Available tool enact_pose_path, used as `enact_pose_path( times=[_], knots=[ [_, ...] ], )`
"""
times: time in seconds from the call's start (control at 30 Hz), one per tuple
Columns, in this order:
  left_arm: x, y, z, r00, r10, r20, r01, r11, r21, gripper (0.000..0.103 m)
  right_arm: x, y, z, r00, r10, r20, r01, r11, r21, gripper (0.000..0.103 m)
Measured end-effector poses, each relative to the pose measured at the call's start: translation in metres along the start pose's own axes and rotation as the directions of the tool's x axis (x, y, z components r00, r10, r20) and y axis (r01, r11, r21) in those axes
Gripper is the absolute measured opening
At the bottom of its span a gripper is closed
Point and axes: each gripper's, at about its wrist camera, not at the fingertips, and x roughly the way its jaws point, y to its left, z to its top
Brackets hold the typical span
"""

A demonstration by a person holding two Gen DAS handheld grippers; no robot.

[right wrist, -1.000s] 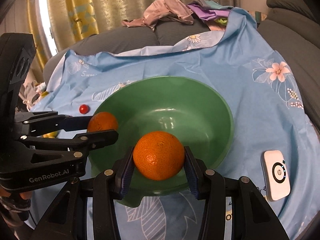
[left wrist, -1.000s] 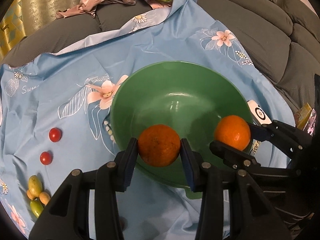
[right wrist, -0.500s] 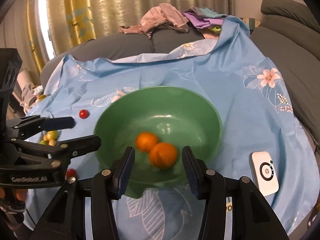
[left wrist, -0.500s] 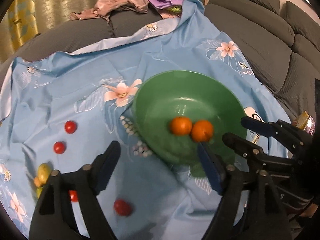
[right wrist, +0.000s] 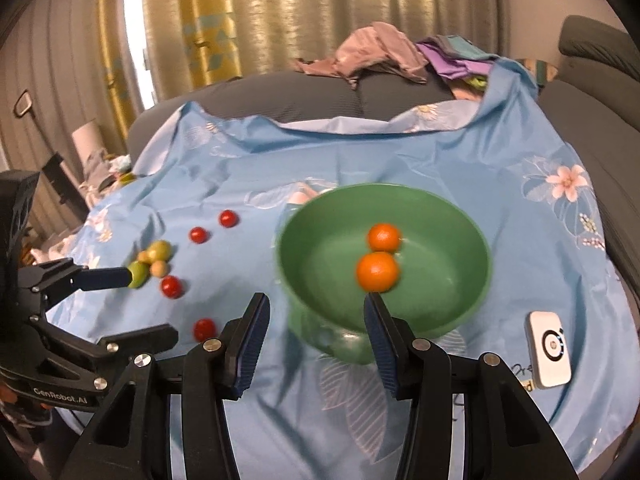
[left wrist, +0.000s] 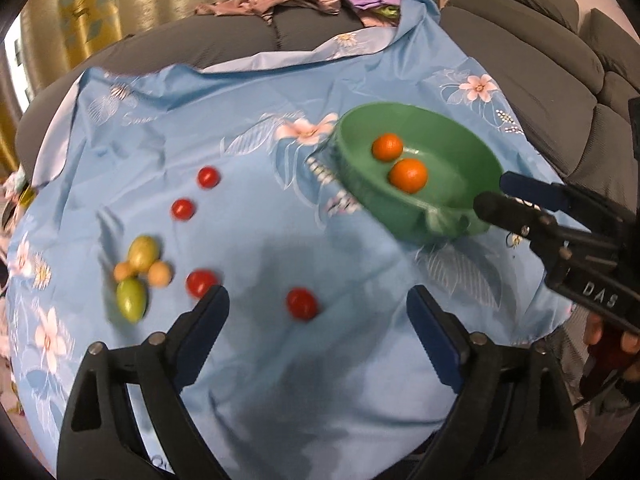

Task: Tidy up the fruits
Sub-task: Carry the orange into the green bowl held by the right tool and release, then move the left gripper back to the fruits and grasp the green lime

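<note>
A green bowl (left wrist: 400,216) (right wrist: 320,320) sits on the blue flowered cloth (left wrist: 248,128) with two oranges (left wrist: 409,176) (right wrist: 377,272) loose inside it. Several red cherry tomatoes (left wrist: 183,209) (right wrist: 172,287) lie on the cloth left of the bowl. Further left is a cluster of small green and yellow fruits (left wrist: 138,276) (right wrist: 154,260). My left gripper (left wrist: 318,300) (right wrist: 150,306) hovers over the cloth with its jaws opening wide; one tomato (left wrist: 302,303) lies below, untouched. My right gripper (right wrist: 315,304) (left wrist: 494,191) stands open and empty at the bowl's near rim.
A white device (right wrist: 550,350) lies on the cloth right of the bowl. A heap of clothes (right wrist: 380,54) rests at the back on the grey sofa (left wrist: 560,60). Curtains hang behind. A hand (left wrist: 608,344) holds the right gripper.
Both grippers let go of their oranges, which now lie in the bowl. Both have drawn back from it. The left one swung left over the tomatoes and its jaws widened.
</note>
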Motion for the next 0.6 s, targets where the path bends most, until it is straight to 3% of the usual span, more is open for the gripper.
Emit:
enact_pose_path(
  times=[0.13, 0.2, 0.27, 0.6],
  knots=[
    [-0.009, 0.014, -0.015, 0.999, 0.031, -0.008, -0.031, 0.999, -0.038, 0.092, -0.001, 0.015, -0.001, 0.999, 0.042, -0.01, -0.042, 0.999, -0.023, 0.049],
    [-0.013, 0.02, -0.019, 0.999, 0.043, -0.008, -0.044, 0.997, -0.062, 0.1, -0.002, 0.023, -0.001, 0.998, 0.058, -0.013, -0.058, 0.998, -0.035, 0.05],
    [-0.018, 0.028, -0.023, 0.999, 0.049, -0.004, -0.049, 0.994, -0.1, 0.102, -0.001, 0.031, -0.001, 0.998, 0.061, -0.018, -0.061, 0.997, -0.045, 0.062],
    [-0.036, 0.058, -0.042, 0.996, 0.088, 0.014, -0.085, 0.983, -0.162, 0.102, 0.005, 0.066, -0.004, 0.992, 0.12, -0.048, -0.125, 0.986, -0.114, 0.062]
  ],
)
